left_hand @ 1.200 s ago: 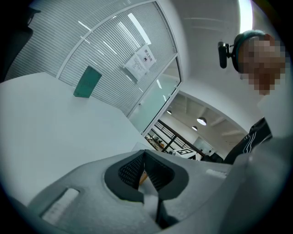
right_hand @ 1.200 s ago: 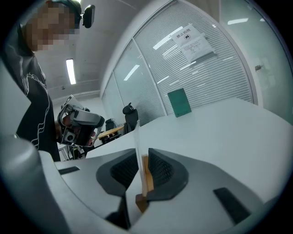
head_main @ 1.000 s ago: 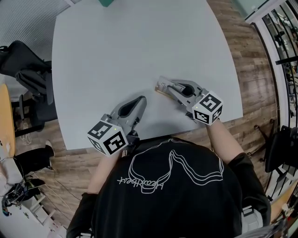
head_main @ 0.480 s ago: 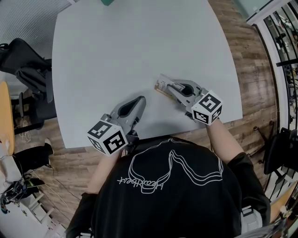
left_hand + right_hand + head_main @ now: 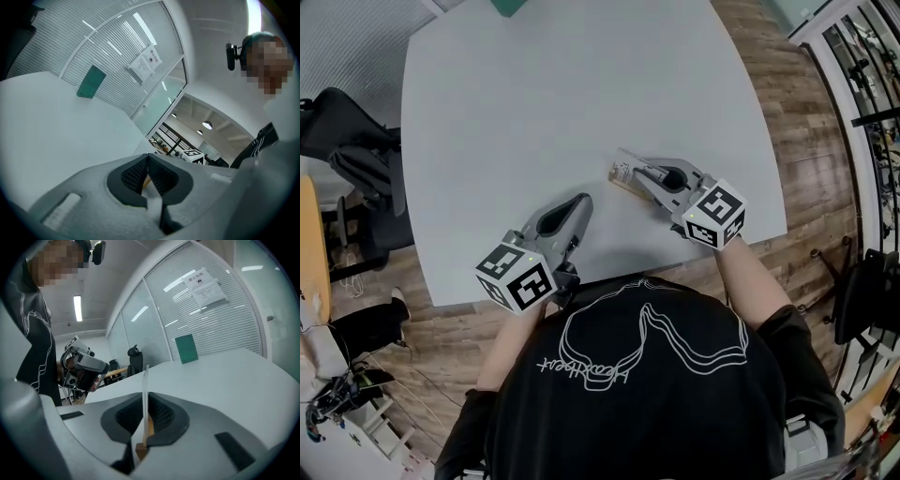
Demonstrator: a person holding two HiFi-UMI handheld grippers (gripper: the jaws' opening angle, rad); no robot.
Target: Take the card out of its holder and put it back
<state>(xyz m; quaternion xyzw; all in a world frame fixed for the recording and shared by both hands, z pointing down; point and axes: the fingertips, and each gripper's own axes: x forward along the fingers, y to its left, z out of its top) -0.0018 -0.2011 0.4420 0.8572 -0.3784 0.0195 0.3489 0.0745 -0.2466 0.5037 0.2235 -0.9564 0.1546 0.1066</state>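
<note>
A thin pale card [image 5: 145,380] stands edge-on in a small wooden holder [image 5: 140,449] on the white table [image 5: 562,94]. In the head view the holder [image 5: 622,174] sits right of centre, near the front edge. My right gripper [image 5: 637,174] reaches it from the right. Its jaws are closing with the card between them, and the pads [image 5: 161,414] press on the card's lower part. My left gripper [image 5: 584,201] rests on the table to the left, apart from the holder. It is shut with nothing in it [image 5: 147,157].
A green board [image 5: 508,5] leans at the table's far edge. An office chair [image 5: 352,150] stands off the table's left side. The person's black shirt [image 5: 637,375] covers the front edge. Wooden floor surrounds the table.
The right gripper stays at the holder, barely shifted away from me. The left gripper has not moved.
</note>
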